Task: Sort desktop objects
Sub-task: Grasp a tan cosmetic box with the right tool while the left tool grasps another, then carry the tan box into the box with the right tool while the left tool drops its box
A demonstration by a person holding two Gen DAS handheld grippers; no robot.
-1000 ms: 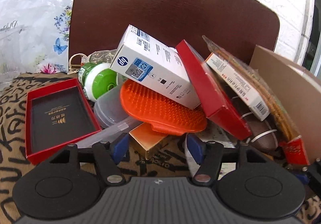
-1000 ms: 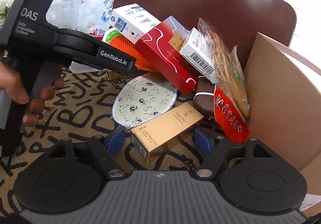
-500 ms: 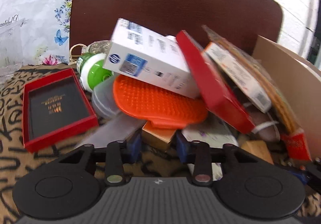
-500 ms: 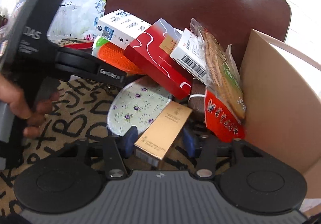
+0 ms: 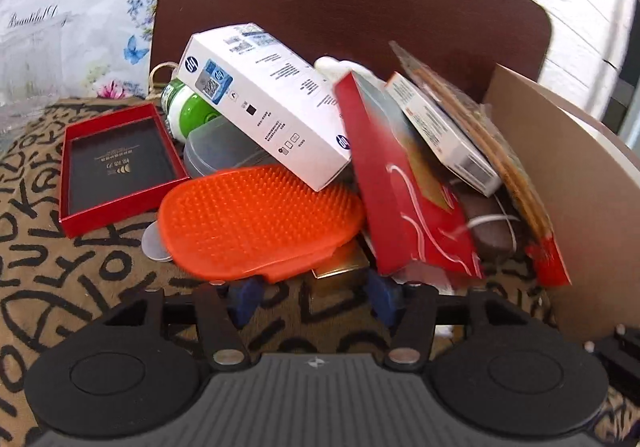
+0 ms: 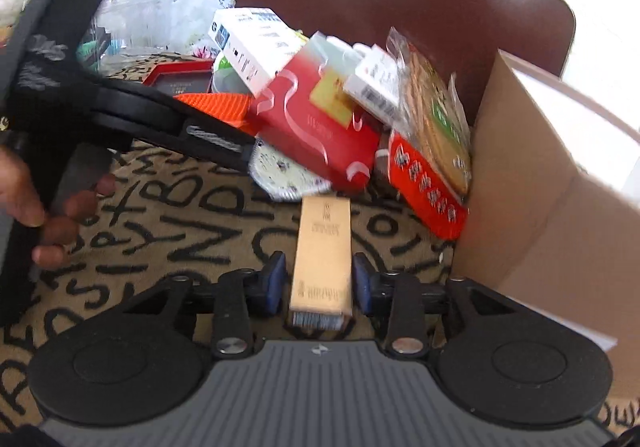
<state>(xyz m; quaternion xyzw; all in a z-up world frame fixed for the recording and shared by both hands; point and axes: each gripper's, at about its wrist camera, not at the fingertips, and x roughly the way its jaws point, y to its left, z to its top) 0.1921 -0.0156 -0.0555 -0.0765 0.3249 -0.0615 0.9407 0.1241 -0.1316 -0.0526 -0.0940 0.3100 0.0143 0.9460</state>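
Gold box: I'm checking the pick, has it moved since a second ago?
Yes. The gold box has swung from diagonal to straight between the right gripper's closing pads, away from the floral pad.

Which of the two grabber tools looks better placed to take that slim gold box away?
The right gripper: the gold box lies lengthwise between its closing fingers. The left gripper stands open, empty, by the orange brush.
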